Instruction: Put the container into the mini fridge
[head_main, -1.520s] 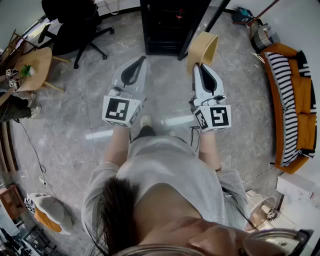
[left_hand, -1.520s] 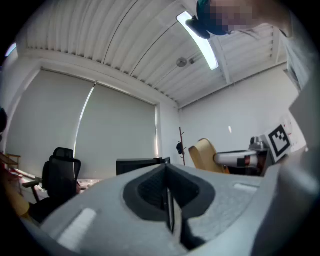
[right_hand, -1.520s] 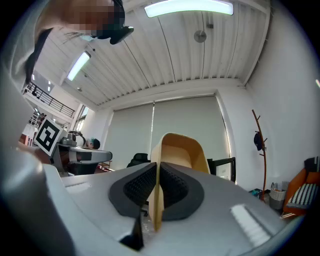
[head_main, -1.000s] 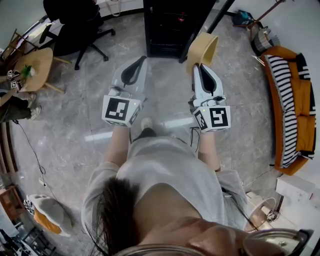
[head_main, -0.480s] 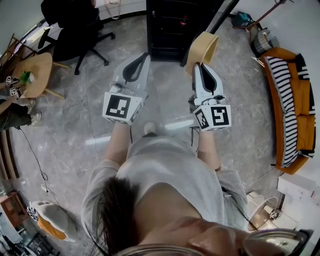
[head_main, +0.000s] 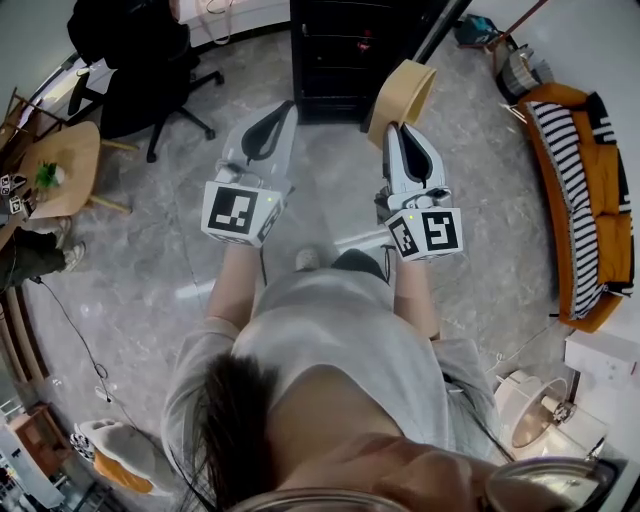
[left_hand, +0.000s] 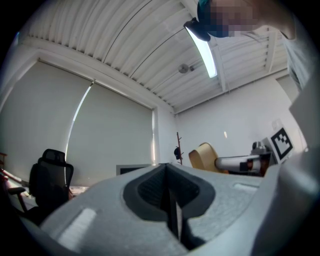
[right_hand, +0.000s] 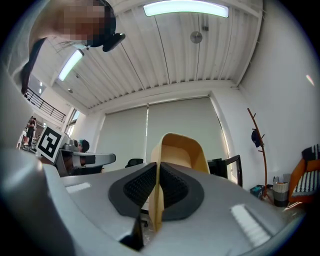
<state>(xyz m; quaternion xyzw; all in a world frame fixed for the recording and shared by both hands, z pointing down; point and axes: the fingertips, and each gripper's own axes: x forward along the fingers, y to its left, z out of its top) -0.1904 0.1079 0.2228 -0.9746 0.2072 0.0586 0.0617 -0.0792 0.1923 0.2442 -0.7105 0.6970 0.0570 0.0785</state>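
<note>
With both grippers posed almost as 0.5 s earlier, the right gripper (head_main: 398, 130) stays clamped on 1 wall of the tan container (head_main: 408, 92), held near the open black mini fridge (head_main: 340, 50), while the left gripper (head_main: 285, 108) is closed on nothing and an office chair (head_main: 130, 50) stands at left.

Your right gripper (right_hand: 155, 175) has its jaws pinched on the thin side wall of the tan container (right_hand: 180, 152), which pokes up past the pads. Your left gripper (right_hand: 82, 159) shows off to the left, and there's a coat stand (right_hand: 258, 145) on the right and a ceiling light (right_hand: 186, 8) overhead.
</note>
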